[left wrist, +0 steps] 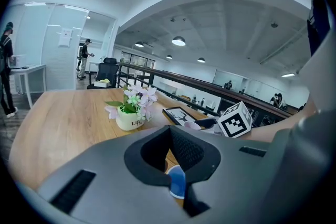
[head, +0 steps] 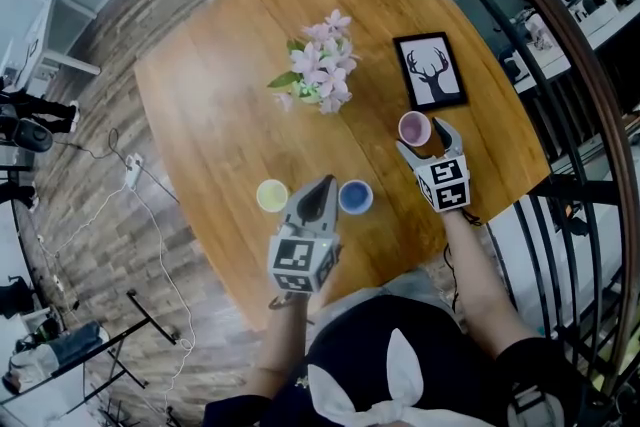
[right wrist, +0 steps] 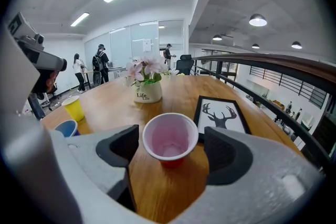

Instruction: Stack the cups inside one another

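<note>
The left gripper, nearest the body, has its jaws drawn together on nothing. Just past its tip we see the blue cup and, beside it but apart, the yellow cup. Both stand upright, mouth up, on the wooden table.

Farther out and to the right, the right gripper has its jaws spread wide. The pink cup stands upright between the pads with a gap on either side, so nothing is gripped yet.

We judge the step in hand to be the taking of this cup, with no stacking done. To do it well we would centre the cup, close on its wall below the rim, and squeeze only lightly, since a thin wall is likely to buckle. We would then lift straight and lower it, mouth up, into the blue cup, which the idle gripper could steady.

Beyond lie the flower pot and the framed deer picture, both to be kept clear of.
</note>
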Tool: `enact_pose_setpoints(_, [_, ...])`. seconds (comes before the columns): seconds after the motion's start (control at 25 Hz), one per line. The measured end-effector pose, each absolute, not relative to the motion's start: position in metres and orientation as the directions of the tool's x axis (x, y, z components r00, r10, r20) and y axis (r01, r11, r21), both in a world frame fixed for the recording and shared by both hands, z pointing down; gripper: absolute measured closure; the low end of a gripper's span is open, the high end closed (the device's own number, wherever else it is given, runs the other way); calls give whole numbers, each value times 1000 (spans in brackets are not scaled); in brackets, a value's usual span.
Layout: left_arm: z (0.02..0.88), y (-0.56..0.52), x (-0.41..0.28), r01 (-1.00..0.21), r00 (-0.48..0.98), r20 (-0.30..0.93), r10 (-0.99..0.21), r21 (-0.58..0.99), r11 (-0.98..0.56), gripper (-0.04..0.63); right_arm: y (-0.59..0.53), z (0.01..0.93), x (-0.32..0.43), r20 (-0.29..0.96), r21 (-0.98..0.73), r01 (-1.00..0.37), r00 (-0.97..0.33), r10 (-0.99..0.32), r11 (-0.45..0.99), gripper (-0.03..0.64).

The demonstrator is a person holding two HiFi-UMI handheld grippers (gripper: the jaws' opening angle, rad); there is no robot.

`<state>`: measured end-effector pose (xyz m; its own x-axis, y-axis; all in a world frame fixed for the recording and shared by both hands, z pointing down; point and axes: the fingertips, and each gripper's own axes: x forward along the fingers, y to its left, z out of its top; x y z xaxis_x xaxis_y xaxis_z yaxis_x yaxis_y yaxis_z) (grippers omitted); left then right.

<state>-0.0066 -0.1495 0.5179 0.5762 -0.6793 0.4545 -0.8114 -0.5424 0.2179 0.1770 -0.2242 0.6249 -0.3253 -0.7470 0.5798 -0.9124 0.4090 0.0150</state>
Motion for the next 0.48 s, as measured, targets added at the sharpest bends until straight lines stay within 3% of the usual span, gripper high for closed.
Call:
enact_pose_setpoints(0.28, [521, -149, -6, -810, 578, 465, -671, 221, -544, 584, -225, 629, 177, 580, 4, -911, -333, -744, 412, 236])
enact_pose_setpoints(0.48, [522, -148, -6, -810, 577, 472, -666, 226, -541, 584, -224, 631, 178, 579, 1, -912, -333, -744, 410, 288])
